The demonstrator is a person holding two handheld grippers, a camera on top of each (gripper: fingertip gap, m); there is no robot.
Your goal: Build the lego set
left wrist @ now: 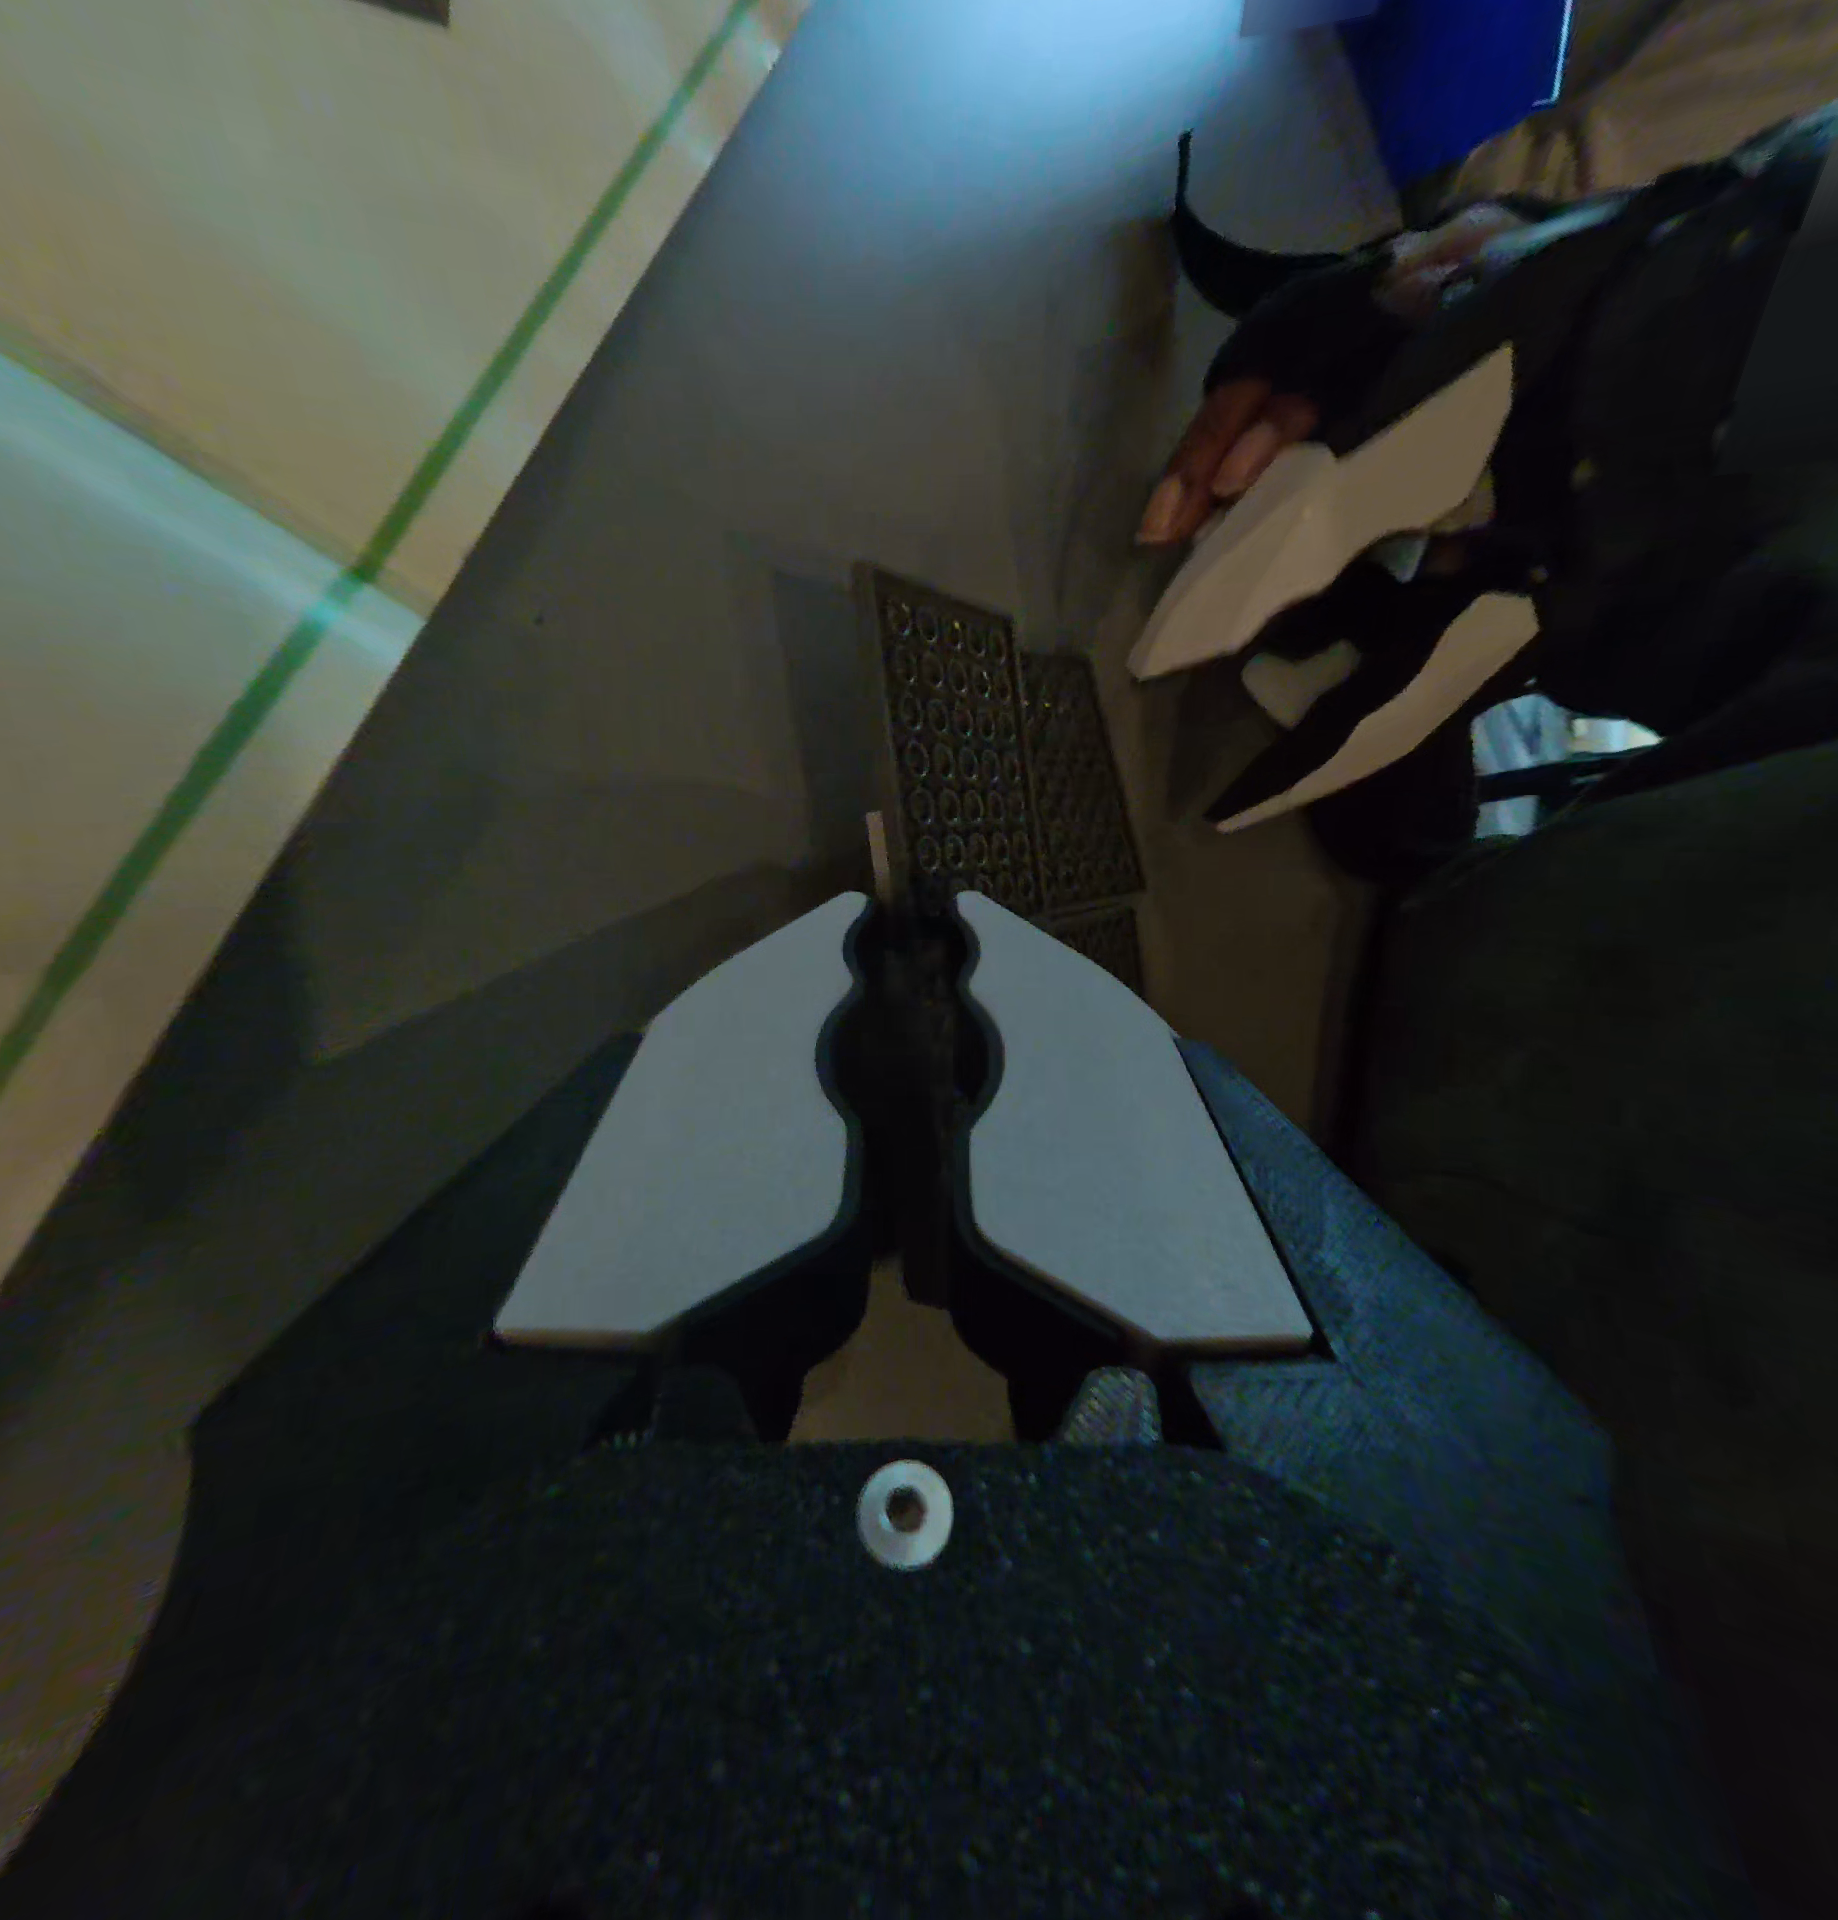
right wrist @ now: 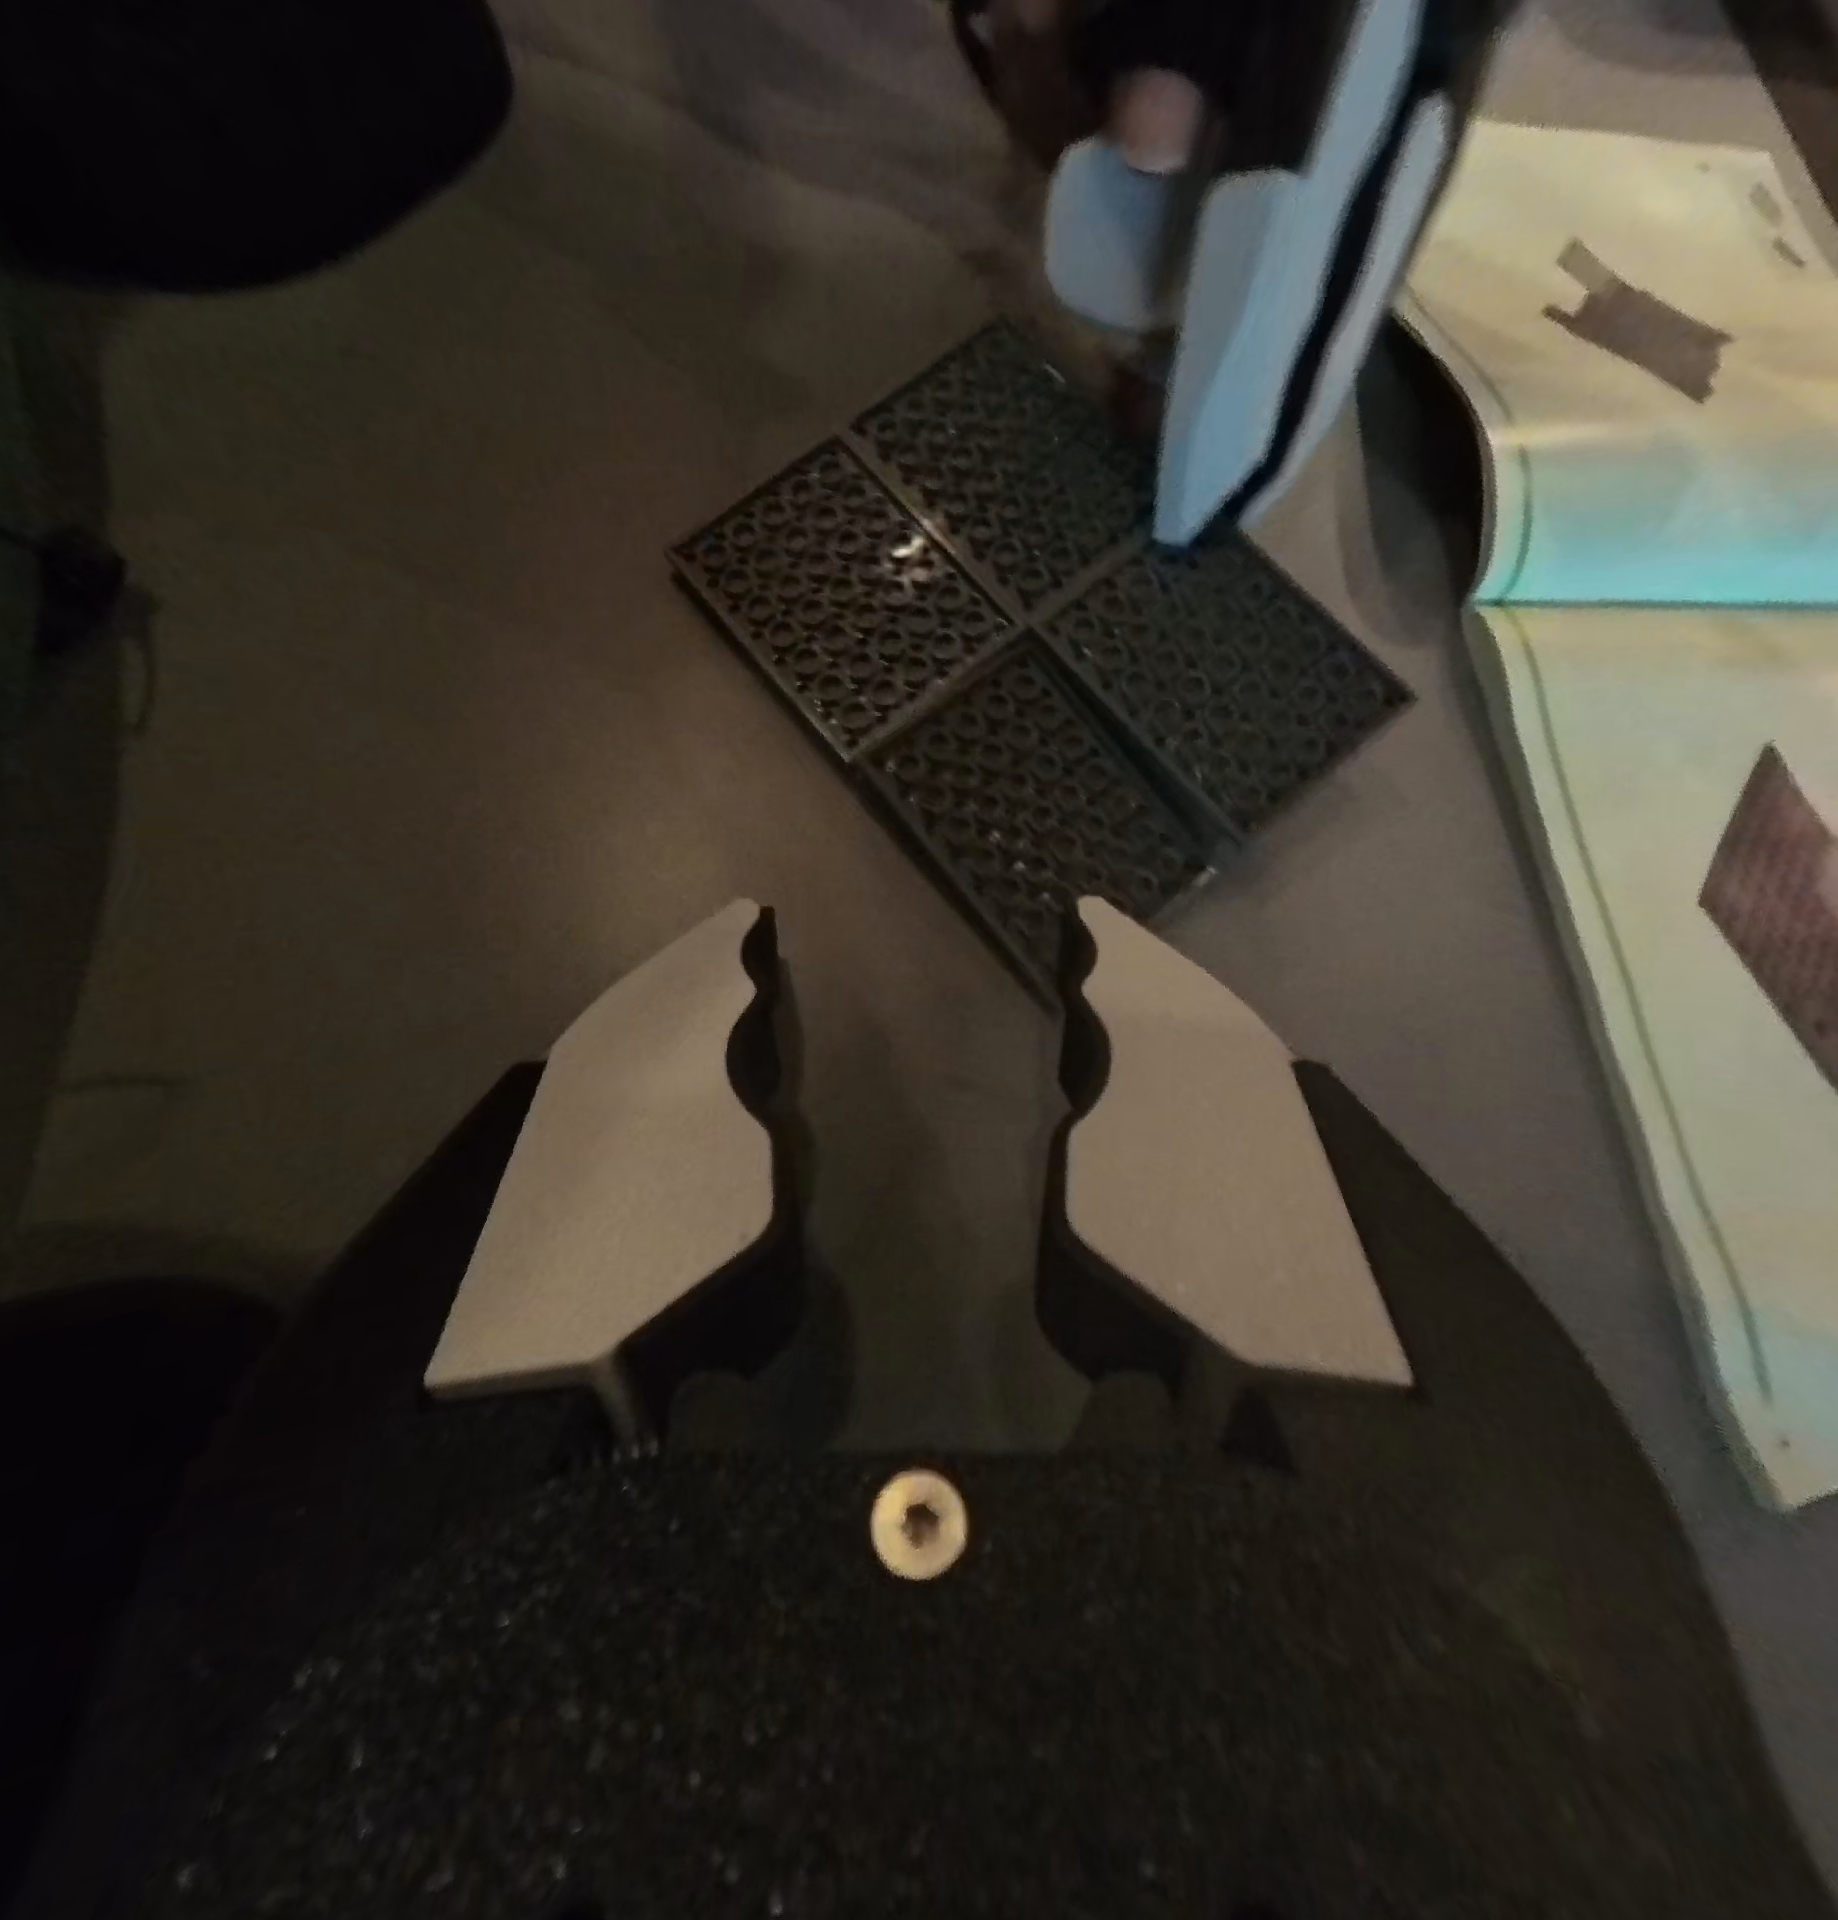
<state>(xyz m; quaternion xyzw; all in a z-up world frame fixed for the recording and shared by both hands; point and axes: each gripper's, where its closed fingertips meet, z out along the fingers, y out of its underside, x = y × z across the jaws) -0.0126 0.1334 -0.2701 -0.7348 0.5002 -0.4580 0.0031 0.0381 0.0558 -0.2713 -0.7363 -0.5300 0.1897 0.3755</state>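
Lego plates (right wrist: 1040, 665), 4 dark studded rectangles set edge to edge in a block, lie flat on the grey table (right wrist: 427, 727) just ahead of both grippers. Left gripper (left wrist: 913, 914) has its pale fingers drawn nearly together on a thin dark piece (left wrist: 920, 1122) that runs back between them; its tips come down at one edge of the plate block, and whether that piece belongs to the plates cannot be told. In the right wrist view those same tips stand almost upright at the far corner of the block. Right gripper (right wrist: 925, 935) is spread wide with nothing between its fingers, hovering just short of the near corner of the plates, the right fingertip over the corner's edge. A hand (left wrist: 1232, 447) in a dark fingerless glove grips it in the left wrist view. Beyond the plates, an open instruction booklet (right wrist: 1621, 831) lies on the table to the right.
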